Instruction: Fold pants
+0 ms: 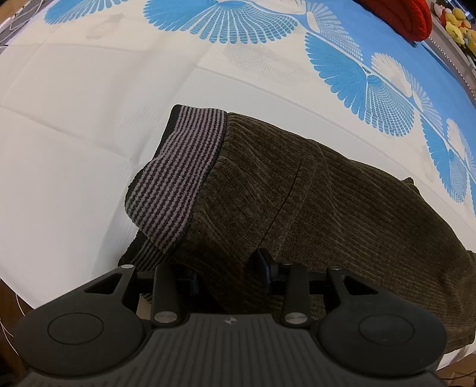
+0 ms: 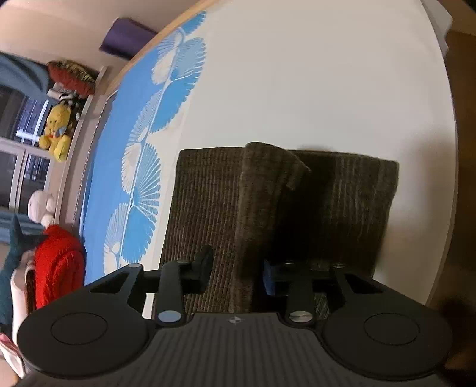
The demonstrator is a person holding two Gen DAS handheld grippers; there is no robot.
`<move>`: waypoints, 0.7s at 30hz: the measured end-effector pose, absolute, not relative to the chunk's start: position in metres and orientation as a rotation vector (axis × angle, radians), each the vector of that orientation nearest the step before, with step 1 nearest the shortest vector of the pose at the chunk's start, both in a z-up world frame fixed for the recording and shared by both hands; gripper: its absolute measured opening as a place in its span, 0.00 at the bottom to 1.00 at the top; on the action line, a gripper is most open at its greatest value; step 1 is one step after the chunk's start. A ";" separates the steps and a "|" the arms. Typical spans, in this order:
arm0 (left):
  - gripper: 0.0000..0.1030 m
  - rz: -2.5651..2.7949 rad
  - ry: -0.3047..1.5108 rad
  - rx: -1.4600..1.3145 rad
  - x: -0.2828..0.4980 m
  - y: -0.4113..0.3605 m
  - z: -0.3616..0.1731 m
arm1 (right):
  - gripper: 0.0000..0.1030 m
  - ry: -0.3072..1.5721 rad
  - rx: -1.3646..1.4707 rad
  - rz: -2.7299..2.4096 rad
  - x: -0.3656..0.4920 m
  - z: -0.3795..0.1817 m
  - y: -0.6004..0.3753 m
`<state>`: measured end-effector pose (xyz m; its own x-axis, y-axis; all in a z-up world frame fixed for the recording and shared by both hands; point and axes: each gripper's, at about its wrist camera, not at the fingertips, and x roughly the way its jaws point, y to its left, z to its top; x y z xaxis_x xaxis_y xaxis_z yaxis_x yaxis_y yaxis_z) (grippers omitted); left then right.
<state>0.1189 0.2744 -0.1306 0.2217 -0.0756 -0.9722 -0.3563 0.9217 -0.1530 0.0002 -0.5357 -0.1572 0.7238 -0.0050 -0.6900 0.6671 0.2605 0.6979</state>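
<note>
The pants (image 1: pixel 297 205) are dark olive-brown ribbed fabric with a grey-and-black striped waistband (image 1: pixel 178 175). They lie partly folded on a white bedsheet. In the left wrist view my left gripper (image 1: pixel 230 275) has its jaws closed on a raised fold of the fabric just below the waistband. In the right wrist view the pants (image 2: pixel 208 205) show as a folded block, and my right gripper (image 2: pixel 236 269) pinches an upright ridge of the cloth between its fingers. Both grips lift the fabric slightly off the sheet.
The bed (image 1: pixel 74 134) has a white sheet with a blue fan-pattern band (image 1: pixel 372 86) along its far side. A red knitted garment (image 1: pixel 407 18) lies at that edge, also in the right wrist view (image 2: pixel 58 262). Plush toys (image 2: pixel 56 131) sit on a shelf beyond. The bed's edge (image 2: pixel 452 178) curves close on the right.
</note>
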 end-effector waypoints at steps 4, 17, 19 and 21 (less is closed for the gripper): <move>0.40 0.198 1.341 -0.378 0.120 0.274 -0.130 | 0.24 0.646 1.217 -0.497 -0.005 -0.153 -0.533; 0.40 0.193 1.341 -0.380 0.118 0.276 -0.130 | 0.08 0.623 0.930 -0.610 -0.013 -0.124 -0.523; 0.40 0.193 1.342 -0.380 0.118 0.276 -0.130 | 0.08 0.652 0.915 -0.637 -0.013 -0.127 -0.524; 0.40 0.193 1.341 -0.378 0.118 0.276 -0.130 | 0.08 0.668 0.928 -0.663 -0.015 -0.130 -0.527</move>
